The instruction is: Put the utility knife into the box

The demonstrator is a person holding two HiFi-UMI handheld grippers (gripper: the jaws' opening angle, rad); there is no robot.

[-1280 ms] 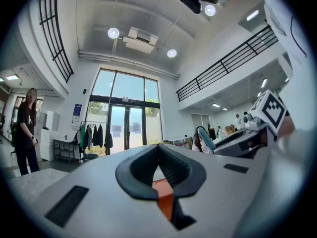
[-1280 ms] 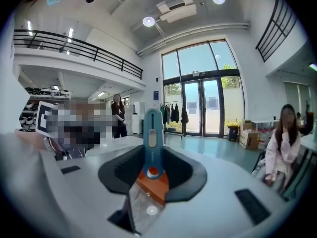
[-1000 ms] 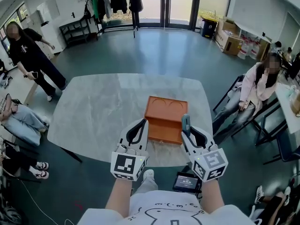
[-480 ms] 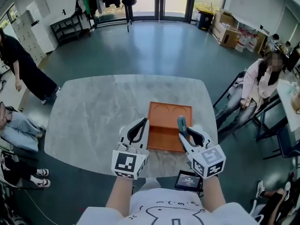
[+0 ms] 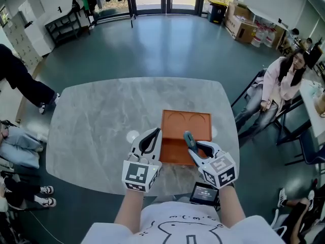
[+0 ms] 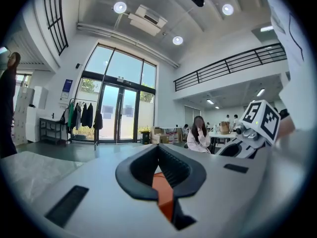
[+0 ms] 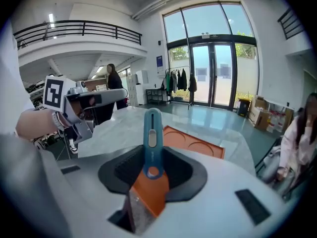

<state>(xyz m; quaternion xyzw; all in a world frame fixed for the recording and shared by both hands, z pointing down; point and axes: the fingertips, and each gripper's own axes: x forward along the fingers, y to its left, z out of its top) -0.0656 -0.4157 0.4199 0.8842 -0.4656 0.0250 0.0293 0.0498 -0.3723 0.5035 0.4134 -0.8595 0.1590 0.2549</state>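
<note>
A: What does the right gripper (image 5: pixel 193 146) have?

B: It's clamped on the utility knife (image 7: pixel 152 128). Both jaws press the flat sides of the blue body near its lower end, and most of the knife sticks out past the fingertips.

A: And the other 1?

B: The left gripper (image 5: pixel 152 136) is closed with nothing in it, just to the left of the right gripper.

A: Where's the box (image 5: pixel 183 131)?

B: Open on the desk (image 5: pixel 101 126), directly ahead of and below both grippers. The knife hangs over its near edge.

A: How will the knife handle?

B: Light and stiff, I'd say, with a smooth plastic shell. I can't see a blade, so it's probably retracted. Held this low, the long end could pivot. A grip at mid-body on the 2 flat faces would hold it steadier.
</note>
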